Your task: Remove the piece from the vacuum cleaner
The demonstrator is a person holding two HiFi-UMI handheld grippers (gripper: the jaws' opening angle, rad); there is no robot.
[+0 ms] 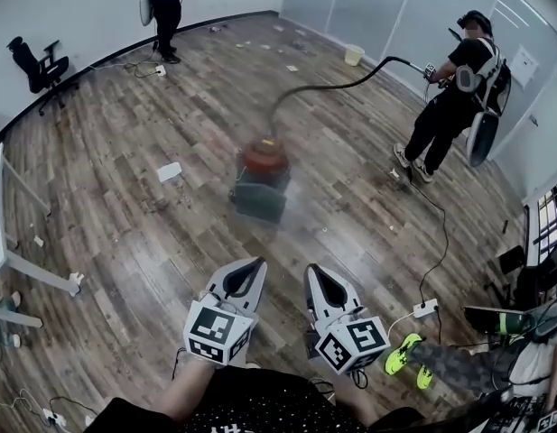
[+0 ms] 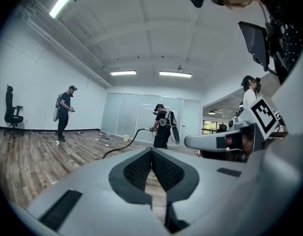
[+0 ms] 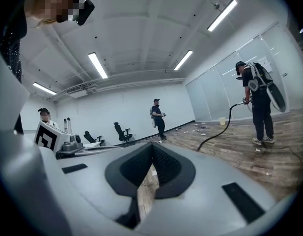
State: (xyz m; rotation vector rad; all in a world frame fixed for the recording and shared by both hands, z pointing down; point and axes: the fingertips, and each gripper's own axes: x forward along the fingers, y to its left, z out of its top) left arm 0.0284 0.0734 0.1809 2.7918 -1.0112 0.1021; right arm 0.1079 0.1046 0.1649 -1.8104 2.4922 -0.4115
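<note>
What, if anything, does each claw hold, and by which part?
Nothing: left claw and right claw are both shut and empty, away from the red-topped vacuum cleaner.

Plank floor (image 1: 125, 206), littered with paper scraps, runs to white walls (image 1: 79, 7) and a glass partition (image 1: 386, 7). A black office chair (image 1: 39, 66) stands near the wall. Strip lights (image 3: 97, 65) glow overhead.

Passage: brown wood-plank floor (image 1: 292, 233) bare from left gripper (image 1: 257, 264) and right gripper (image 1: 311, 271) toward 12 o'clock, up to the red-topped canister vacuum cleaner (image 1: 262, 174). Obstacles: its black hose (image 1: 350, 81) arcing to 1 o'clock, white power strip (image 1: 425, 308) at 3 o'clock, neon-green shoe (image 1: 403, 355) at 4 o'clock, white flat scrap (image 1: 170, 171) at 11 o'clock.
</note>
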